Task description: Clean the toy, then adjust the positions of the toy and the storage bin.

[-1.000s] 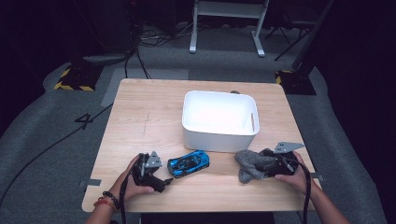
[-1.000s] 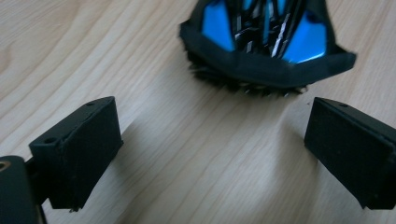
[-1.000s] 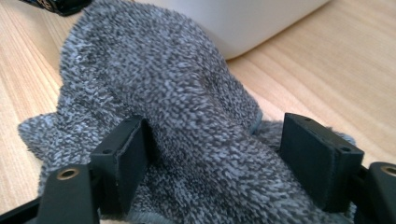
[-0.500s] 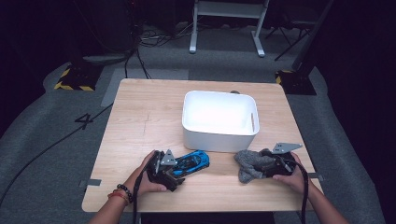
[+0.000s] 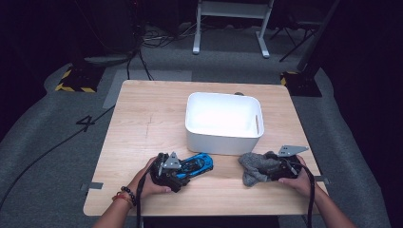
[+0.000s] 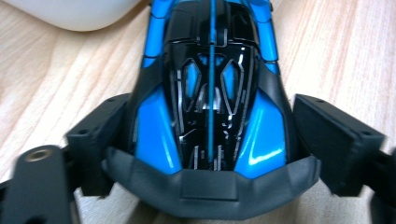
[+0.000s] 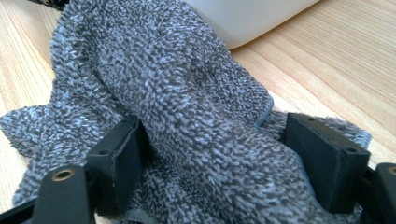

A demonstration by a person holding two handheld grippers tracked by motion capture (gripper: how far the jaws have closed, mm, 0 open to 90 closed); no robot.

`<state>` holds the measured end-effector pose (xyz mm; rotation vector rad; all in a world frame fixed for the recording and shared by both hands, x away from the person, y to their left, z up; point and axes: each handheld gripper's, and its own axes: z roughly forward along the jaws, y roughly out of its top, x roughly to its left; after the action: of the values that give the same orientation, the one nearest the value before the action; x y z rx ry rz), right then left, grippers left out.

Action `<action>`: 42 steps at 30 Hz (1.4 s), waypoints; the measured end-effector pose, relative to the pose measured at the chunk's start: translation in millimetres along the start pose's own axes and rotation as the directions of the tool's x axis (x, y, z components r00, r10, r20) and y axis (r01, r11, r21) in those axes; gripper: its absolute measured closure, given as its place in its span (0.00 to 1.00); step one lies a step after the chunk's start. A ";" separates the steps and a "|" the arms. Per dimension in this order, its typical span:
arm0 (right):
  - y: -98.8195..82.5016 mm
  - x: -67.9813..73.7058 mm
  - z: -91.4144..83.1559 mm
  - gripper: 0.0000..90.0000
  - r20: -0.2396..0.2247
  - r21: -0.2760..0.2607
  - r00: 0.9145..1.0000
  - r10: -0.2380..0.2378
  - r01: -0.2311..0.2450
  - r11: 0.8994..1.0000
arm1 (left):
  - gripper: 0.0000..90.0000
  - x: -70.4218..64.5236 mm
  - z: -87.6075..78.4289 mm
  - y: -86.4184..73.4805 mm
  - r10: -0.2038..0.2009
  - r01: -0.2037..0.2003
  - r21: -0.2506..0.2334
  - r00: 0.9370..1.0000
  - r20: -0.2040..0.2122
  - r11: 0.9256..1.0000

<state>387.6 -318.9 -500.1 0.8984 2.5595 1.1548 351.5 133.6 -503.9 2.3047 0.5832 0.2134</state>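
A light wooden square tabletop [image 5: 142,123] is seen from above, with the whole left half and the far strip left bare, so plenty of free room is found there. The near edge is where everything's crowded. A white rectangular plastic bin [image 5: 223,121] is set right of centre, its near wall just behind both things being worked on; not much gap is left between that wall and them.

A grey fuzzy terry cloth [image 5: 254,166] is bunched up near the front right, close to the bin's right corner. It's straddled by the right tongs [image 5: 278,168]: in the right gripper view the cloth [image 7: 187,116] is humped up between the jaws, the left pad pressed into the pile, the right one against a fold, so it's counted as gripped.

A shiny blue and black toy sports car [image 5: 192,165] is parked at front centre, well inside the near edge. The left tongs [image 5: 177,172] have just been closing around its tail [image 6: 210,116]; one jaw is touching, a slim gap is left at the other.
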 end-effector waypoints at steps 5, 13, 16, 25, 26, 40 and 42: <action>-0.2 -0.9 0.4 0.24 -0.006 -0.005 1.000 -0.004 0.004 1.000 | 0.26 2.2 -1.1 -1.0 0.002 -0.002 -0.008 1.000 0.005 1.000; -0.8 -2.3 0.6 0.24 -0.015 -0.011 1.000 -0.010 0.010 1.000 | 0.26 2.6 -0.8 -0.6 0.009 -0.009 -0.008 1.000 0.008 1.000; -1.2 -2.2 0.7 0.24 -0.014 -0.015 1.000 -0.009 0.009 1.000 | 0.26 2.6 -0.7 -0.6 0.010 -0.010 -0.008 1.000 0.008 1.000; -1.7 -1.0 0.9 0.24 -0.003 -0.018 1.000 -0.006 0.006 1.000 | 0.26 2.8 -0.9 -0.6 0.012 -0.011 -0.009 1.000 0.009 1.000; -1.4 -1.3 0.8 0.24 -0.005 -0.016 1.000 -0.008 0.008 1.000 | 0.26 2.7 -0.9 -0.7 0.010 -0.010 -0.010 1.000 0.009 1.000; -2.8 -1.2 0.7 0.24 -0.005 -0.026 1.000 -0.005 0.005 1.000 | 0.27 3.4 -1.3 0.0 0.016 -0.016 -0.006 1.000 0.019 1.000; -2.8 -1.2 0.6 0.24 -0.006 -0.025 1.000 -0.007 0.007 1.000 | 0.27 3.3 -3.3 0.7 0.015 -0.014 -0.016 1.000 0.020 1.000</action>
<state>387.6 -320.7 -502.6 0.8812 2.5447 1.1864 353.7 136.7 -501.1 2.2935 0.5529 0.2010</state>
